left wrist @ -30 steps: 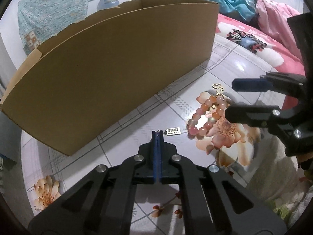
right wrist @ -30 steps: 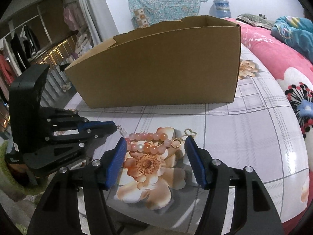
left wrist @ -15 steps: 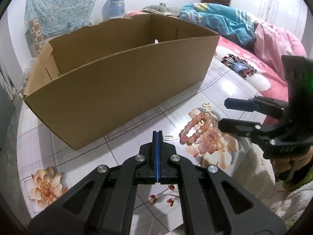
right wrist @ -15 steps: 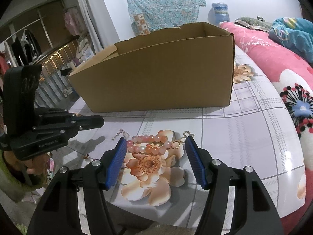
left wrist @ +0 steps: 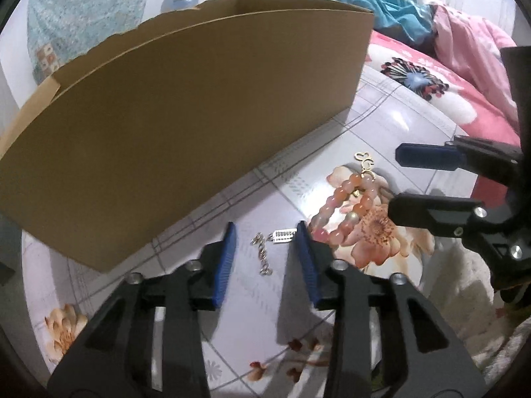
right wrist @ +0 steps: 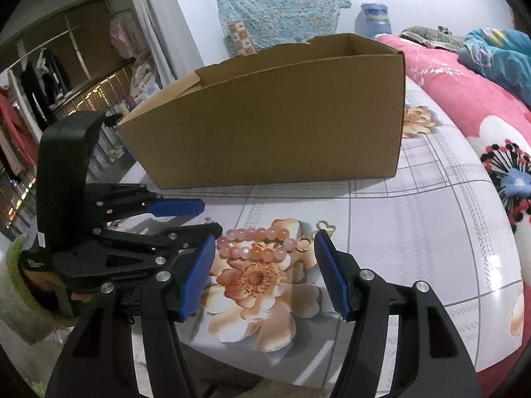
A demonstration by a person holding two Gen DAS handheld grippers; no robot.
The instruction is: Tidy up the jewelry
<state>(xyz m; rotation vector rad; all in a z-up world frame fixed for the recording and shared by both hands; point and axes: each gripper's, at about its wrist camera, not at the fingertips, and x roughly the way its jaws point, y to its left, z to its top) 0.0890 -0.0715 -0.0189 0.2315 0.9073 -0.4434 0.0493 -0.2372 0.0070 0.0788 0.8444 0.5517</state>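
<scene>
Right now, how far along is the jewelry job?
Early. Done: nothing visibly boxed; the box interior is hidden. In hand: nothing. The left gripper, jaws just opening, straddles the chain on the table; the open right gripper brackets the bracelet. Left: grasp and stow both.

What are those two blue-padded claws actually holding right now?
Nothing. The left gripper has just been opening; a thin silver chain lies loose between its fingers. The right gripper stands open around the pink bead bracelet, untouched.
</scene>
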